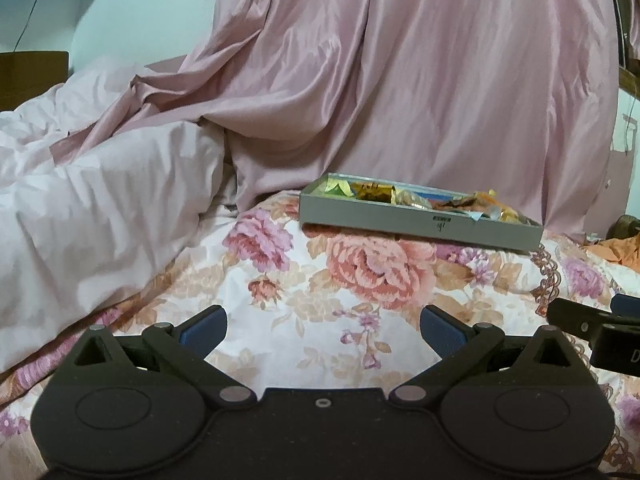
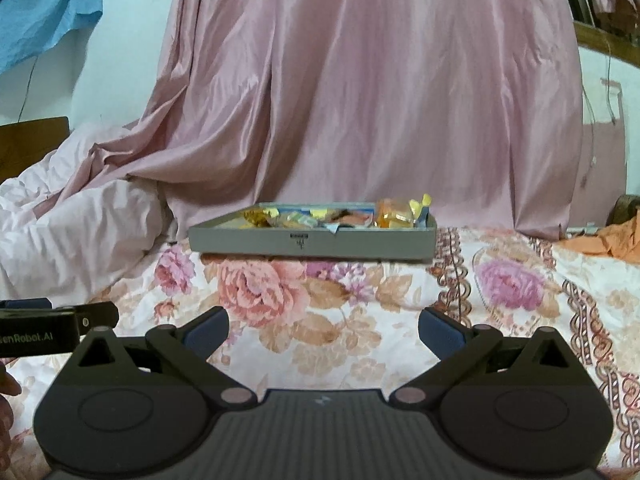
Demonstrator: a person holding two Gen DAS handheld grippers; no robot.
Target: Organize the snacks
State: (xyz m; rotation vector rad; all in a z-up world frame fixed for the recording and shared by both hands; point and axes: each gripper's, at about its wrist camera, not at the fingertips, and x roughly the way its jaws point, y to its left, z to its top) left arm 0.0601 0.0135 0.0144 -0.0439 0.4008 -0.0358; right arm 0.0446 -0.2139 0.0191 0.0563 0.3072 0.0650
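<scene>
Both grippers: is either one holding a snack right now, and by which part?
Nothing is held. The left gripper and right gripper are open and empty above the floral bedspread; the snacks sit in the grey tray ahead.

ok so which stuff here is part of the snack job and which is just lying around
Part of the job:
- grey tray
- wrapped snacks inside it
- left gripper and right gripper, jaws open, empty

Just lying about:
- floral bedsheet
- pink curtain
- white duvet
- orange cloth
</scene>
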